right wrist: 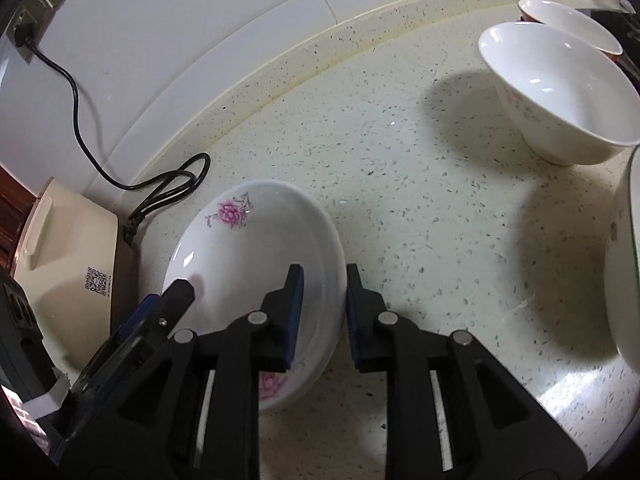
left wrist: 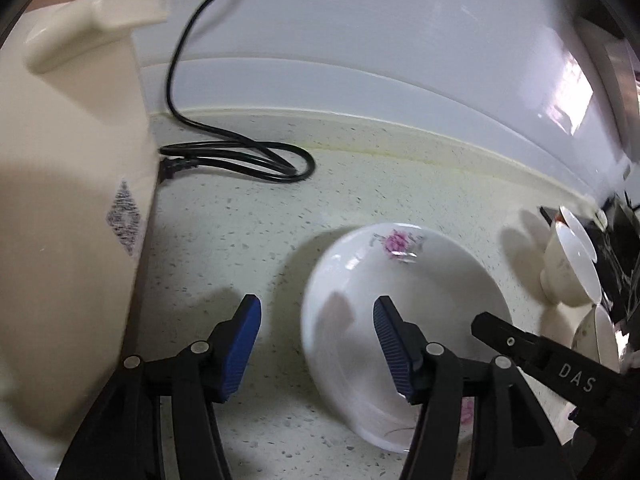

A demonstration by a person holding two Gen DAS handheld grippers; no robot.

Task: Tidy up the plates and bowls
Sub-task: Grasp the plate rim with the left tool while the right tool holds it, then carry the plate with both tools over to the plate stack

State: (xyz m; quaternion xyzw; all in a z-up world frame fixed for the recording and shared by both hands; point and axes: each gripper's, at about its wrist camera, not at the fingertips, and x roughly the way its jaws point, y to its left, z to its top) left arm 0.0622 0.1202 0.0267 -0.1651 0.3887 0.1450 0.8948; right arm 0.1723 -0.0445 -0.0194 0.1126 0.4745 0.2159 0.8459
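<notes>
A white deep plate with pink flowers [left wrist: 400, 304] lies on the speckled counter; it also shows in the right wrist view [right wrist: 248, 248]. My left gripper [left wrist: 318, 344] is open, its right finger over the plate's inside, its left finger outside the left rim. My right gripper [right wrist: 324, 312] straddles the plate's right rim with a narrow gap; I cannot tell if the pads touch it. It shows as a black finger in the left wrist view [left wrist: 520, 348]. A white bowl [right wrist: 560, 96] stands at the right, with another bowl [right wrist: 568, 24] behind it.
A cream appliance [left wrist: 68, 200] stands close on the left, with its black cord [left wrist: 248, 156] coiled on the counter by the wall. A large white vessel [right wrist: 624, 264] is at the right edge. The backsplash runs along the far side.
</notes>
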